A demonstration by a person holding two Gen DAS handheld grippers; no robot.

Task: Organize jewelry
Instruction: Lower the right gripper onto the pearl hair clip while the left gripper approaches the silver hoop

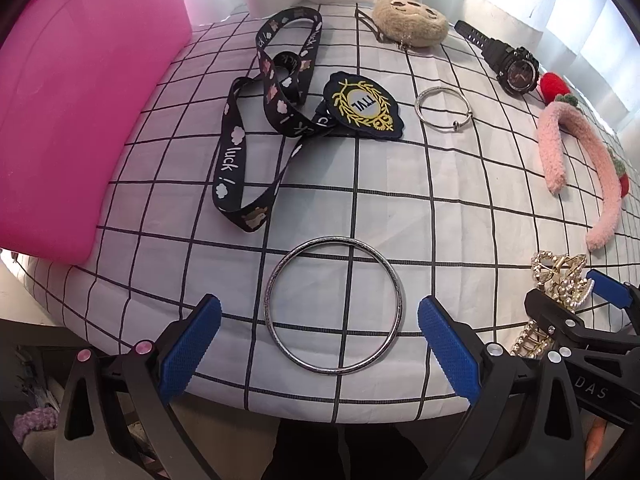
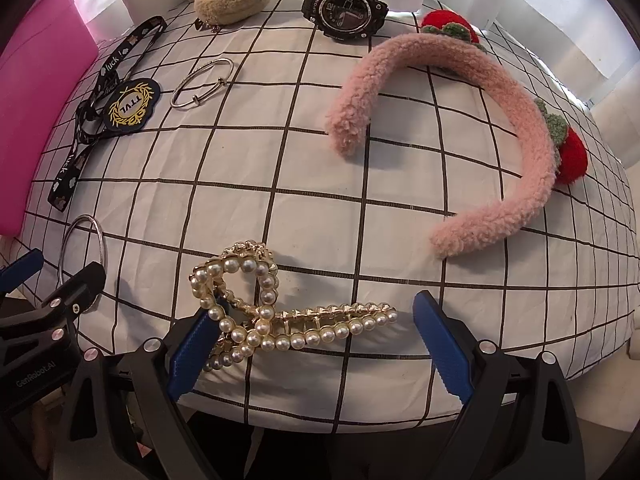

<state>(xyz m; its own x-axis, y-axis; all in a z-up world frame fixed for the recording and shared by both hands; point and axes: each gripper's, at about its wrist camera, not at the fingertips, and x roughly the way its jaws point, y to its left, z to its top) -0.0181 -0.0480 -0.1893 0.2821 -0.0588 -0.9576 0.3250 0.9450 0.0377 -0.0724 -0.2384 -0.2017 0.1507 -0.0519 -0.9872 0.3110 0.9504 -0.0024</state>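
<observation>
- Since every piece lay loose on the checked cloth, the sorting looked barely begun: nothing appeared gathered, grouped or put inside the pink box at the left.
- Spread across the cloth were a lanyard with a badge, a thin bracelet, a plush pouch, a watch and a pink headband with red strawberries.
- Nearest the front edge lay a large bangle on the left and a pearl clip on the right; both still sat flat on the cloth, not lifted.
- By my reading, all of these were left to place.
- The left gripper stood wide apart, its blue pads on either side of the bangle and clear of it, holding nothing.
- The right gripper was likewise spread wide around the pearl clip; its left pad overlapped the clip's looped end and may have touched it, though I could not tell, while the right pad stood apart from the clip's tail.
- Neither had clamped anything.
</observation>
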